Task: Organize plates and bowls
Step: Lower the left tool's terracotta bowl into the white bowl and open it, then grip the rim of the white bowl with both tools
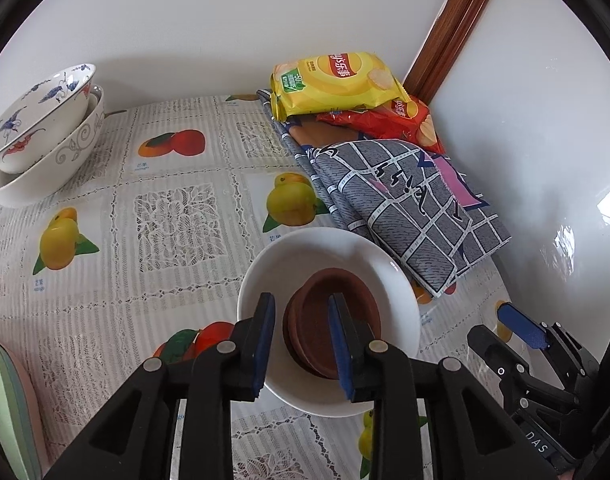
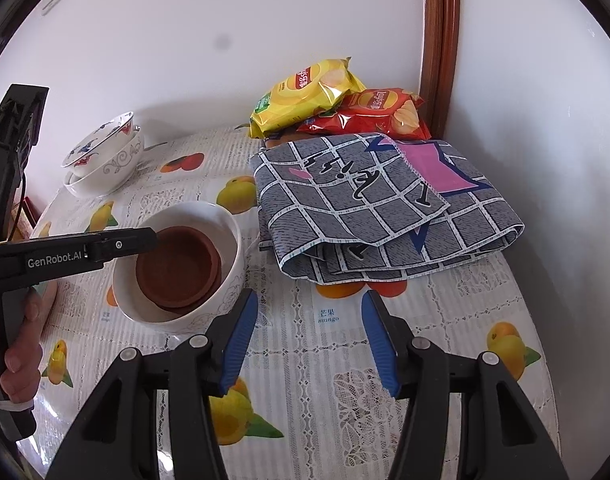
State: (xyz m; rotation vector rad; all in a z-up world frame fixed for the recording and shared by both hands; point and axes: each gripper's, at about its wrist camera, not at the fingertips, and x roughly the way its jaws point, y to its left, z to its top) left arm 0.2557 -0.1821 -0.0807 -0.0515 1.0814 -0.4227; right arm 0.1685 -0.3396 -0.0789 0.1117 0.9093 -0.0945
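Note:
A white bowl [image 1: 389, 276] [image 2: 229, 240] stands on the table and holds brown saucers [image 1: 345, 300] [image 2: 177, 268] stacked inside it. My left gripper [image 1: 301, 344] is open, its fingers hanging over the bowl's near rim and the saucers; it shows from the side in the right wrist view [image 2: 145, 240]. My right gripper [image 2: 305, 344] is open and empty above the tablecloth, to the right of the bowl; one of its blue pads [image 1: 523, 326] shows in the left wrist view. A stack of patterned bowls [image 1: 45, 136] [image 2: 105, 152] stands at the back left.
A folded grey checked cloth [image 1: 405, 208] [image 2: 385, 208] lies at the right, with a yellow chip bag [image 1: 333, 84] [image 2: 305, 92] and a red chip bag [image 1: 401, 120] [image 2: 377, 116] behind it. White walls bound the back and the right. A green and pink object [image 1: 9, 408] sits at the left edge.

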